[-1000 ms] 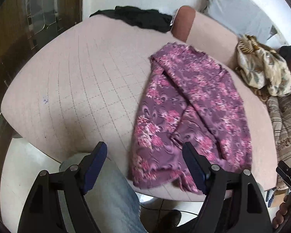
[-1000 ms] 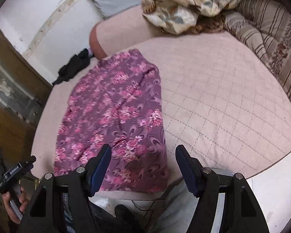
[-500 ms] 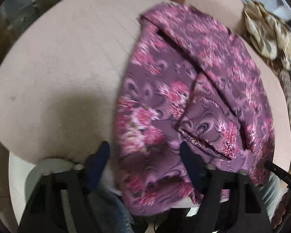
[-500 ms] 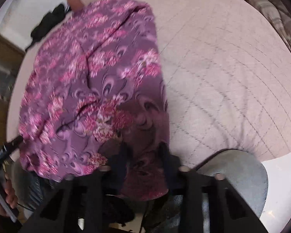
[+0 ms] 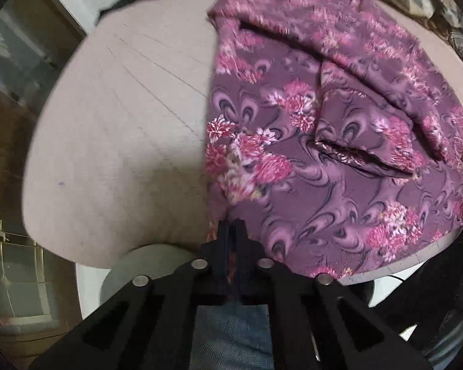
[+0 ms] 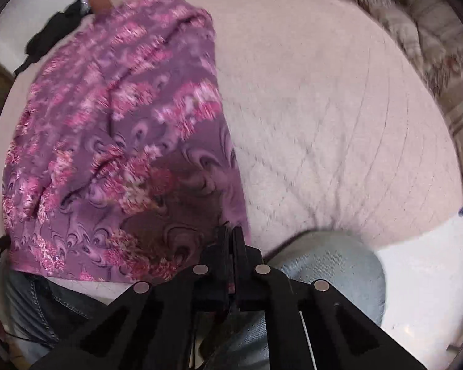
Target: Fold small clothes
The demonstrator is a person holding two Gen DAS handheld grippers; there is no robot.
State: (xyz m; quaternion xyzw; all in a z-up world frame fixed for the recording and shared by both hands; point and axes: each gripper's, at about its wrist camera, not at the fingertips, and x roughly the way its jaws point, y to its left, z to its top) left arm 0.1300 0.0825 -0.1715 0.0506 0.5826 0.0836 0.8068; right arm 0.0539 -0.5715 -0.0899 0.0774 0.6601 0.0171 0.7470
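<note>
Two hand-held grippers (image 5: 230, 226) (image 6: 230, 231), unlabelled floral garment (image 5: 339, 154)

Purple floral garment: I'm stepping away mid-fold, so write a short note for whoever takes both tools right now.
Left tool: jaws just closed, shut on the purple floral garment at its near left corner.
Right tool: jaws just closed, shut on the garment's near right corner.
Garment lies spread on the pink quilted cushion, near hem at the cushion's front edge, with some creases.
Done: both near corners gripped.
Left: lift, carry the near hem to the far edge, then finish folding.
</note>
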